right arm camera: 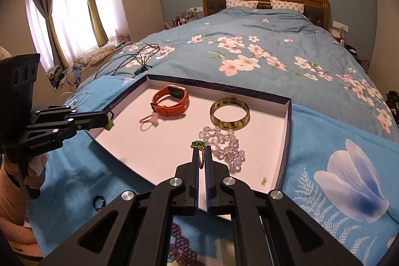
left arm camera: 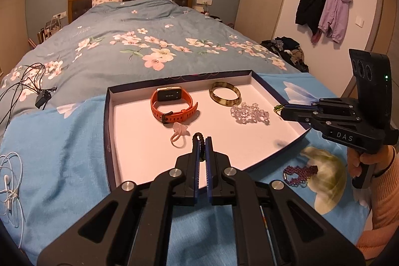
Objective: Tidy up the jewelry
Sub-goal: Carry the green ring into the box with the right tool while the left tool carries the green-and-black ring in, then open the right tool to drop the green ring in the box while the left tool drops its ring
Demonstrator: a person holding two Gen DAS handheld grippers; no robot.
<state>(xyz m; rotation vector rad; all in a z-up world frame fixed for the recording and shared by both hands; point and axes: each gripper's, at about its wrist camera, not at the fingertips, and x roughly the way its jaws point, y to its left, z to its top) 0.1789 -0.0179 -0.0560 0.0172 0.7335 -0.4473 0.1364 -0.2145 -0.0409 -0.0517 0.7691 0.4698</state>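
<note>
Left tongs (left arm camera: 202,141): I have them clenched on a dark beaded bracelet (left arm camera: 201,142), low centre of the left wrist view, over the near part of the tray.
Right tongs (right arm camera: 201,150): I have them clenched on a green-stoned gold chain piece (right arm camera: 198,144), centre of the right wrist view.
Tray (left arm camera: 108,121): a shallow box lid on the blue blanket on the bed, mid-frame.
Inside it: orange smartwatch (left arm camera: 172,104) upper left, mottled bangle (left arm camera: 225,94) upper right, clear bead strand (left arm camera: 250,113) just below the bangle, pale pink ring (left arm camera: 178,133) below the watch.
Outside it: purple bead bracelet (left arm camera: 299,172) on the blanket, lower right.
</note>
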